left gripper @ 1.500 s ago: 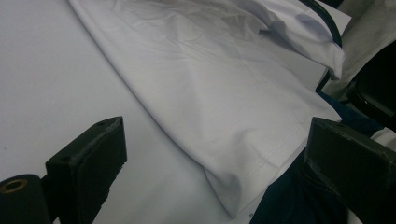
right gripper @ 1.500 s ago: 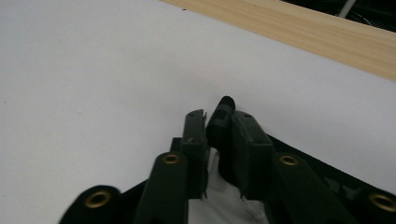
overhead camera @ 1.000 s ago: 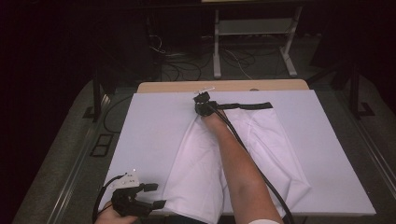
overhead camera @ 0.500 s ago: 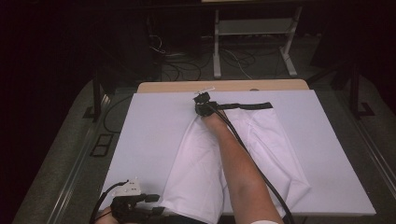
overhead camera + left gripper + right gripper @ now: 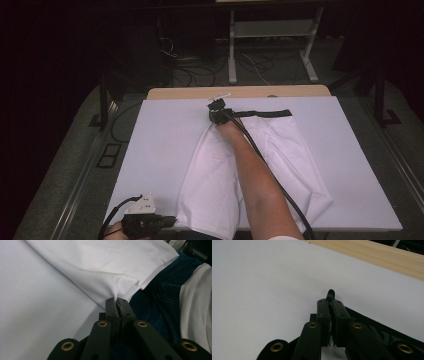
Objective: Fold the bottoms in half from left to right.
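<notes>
A white garment (image 5: 260, 165), apparently shorts or a skirt with a black waistband (image 5: 265, 113), lies spread across a white-covered bench (image 5: 160, 150), waistband at the far edge and hem toward the person. The left claw (image 5: 167, 220), at the near left corner of the cloth, is clenched on the stitched hem corner (image 5: 117, 290), which puckers into the closed jaws and looks lifted slightly off the bench. The right claw (image 5: 216, 111), reached far across the bench on an outstretched forearm (image 5: 260, 185), is pressed closed on the left end of the black waistband; from its own camera a small nub of dark fabric (image 5: 331, 293) pokes out past the jaw tips. The cloth looks thin, light and limp: it would likely sag and fold wherever it is unsupported, and could slide easily over the smooth cover. Hems, corners and the thicker waistband seem the safest holds, since doubled, stitched edges should slip less than a single layer. The forearm covers the garment's middle, so the cut there cannot be made out. The near hem runs off the bench edge and is cut off by the frame, over the person's dark denim (image 5: 160, 295). The room beyond is dim.
</notes>
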Tool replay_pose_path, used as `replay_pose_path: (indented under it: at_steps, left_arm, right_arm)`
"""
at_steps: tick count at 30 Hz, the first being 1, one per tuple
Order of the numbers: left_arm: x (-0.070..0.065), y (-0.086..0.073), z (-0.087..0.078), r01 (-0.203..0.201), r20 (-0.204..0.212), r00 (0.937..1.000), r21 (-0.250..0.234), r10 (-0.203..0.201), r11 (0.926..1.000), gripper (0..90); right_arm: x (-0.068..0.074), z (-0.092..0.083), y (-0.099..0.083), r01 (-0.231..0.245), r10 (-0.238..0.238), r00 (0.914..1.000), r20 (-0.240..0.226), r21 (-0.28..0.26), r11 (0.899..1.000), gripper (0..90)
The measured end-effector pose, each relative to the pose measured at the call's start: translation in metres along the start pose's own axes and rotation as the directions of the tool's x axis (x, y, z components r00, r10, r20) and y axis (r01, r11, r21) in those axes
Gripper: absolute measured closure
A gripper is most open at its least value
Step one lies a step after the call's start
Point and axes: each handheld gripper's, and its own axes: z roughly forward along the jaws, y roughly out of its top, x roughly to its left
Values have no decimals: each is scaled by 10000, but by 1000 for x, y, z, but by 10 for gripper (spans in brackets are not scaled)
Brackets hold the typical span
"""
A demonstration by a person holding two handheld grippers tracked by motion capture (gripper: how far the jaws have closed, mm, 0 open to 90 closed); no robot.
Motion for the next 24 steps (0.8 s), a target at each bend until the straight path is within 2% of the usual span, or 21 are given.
replay_pose_path:
  at_steps: [5,8,13,14,20,21,24]
  left_arm:
    - [0,0,0,-34,44,10000,-56,34,10000,879]
    - [1,1,-1,44,277,9996,-520,-29,9986,883]
    - [1,1,-3,-13,316,9995,-704,35,9975,887]
    - [0,3,-4,-20,372,9993,-916,54,9958,887]
    - [-2,6,-7,-48,475,9988,-1271,109,9919,887]
    - [-5,10,-9,-82,656,9977,-1504,182,9886,887]
    - [-6,11,-9,-132,724,9971,-1553,247,9878,887]
  right_arm:
    - [0,0,0,-37,37,10000,-13,11,10000,848]
    - [-2,-2,1,-134,133,9998,-128,-56,9999,848]
    - [-3,-4,2,-266,264,9995,-189,-114,9996,848]
    - [-3,-6,4,-246,241,9995,-215,-200,9995,848]
    - [-4,-10,6,-328,318,9989,-330,-319,9990,848]
    - [-6,-15,9,-400,384,9985,-399,-406,9984,848]
    - [-6,-16,10,-395,375,9984,-430,-469,9981,848]
